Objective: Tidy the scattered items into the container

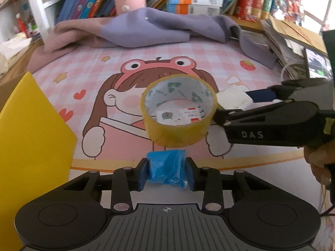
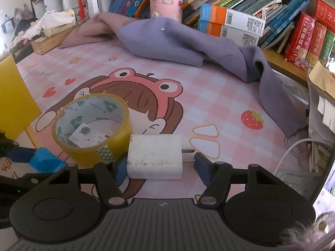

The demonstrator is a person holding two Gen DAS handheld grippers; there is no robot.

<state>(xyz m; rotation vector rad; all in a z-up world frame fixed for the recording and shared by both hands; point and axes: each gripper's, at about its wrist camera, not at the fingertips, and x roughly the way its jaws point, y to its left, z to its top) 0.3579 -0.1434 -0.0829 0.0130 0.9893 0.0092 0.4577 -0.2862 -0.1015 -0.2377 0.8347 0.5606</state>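
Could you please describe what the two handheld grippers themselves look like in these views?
Both are matte black plastic. The left gripper has a ribbed grey top plate with a small crosshair mark, two round black discs at its sides, silver pivot pins on the linkage arms, and dark blue finger pads. The right gripper is built the same; from the side it bears white "DAS" lettering and a yellow sticker.

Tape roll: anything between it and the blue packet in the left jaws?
Nothing. In the left wrist view, only a bare strip of the pink mat separates the tape roll from the blue packet clamped by the left gripper.
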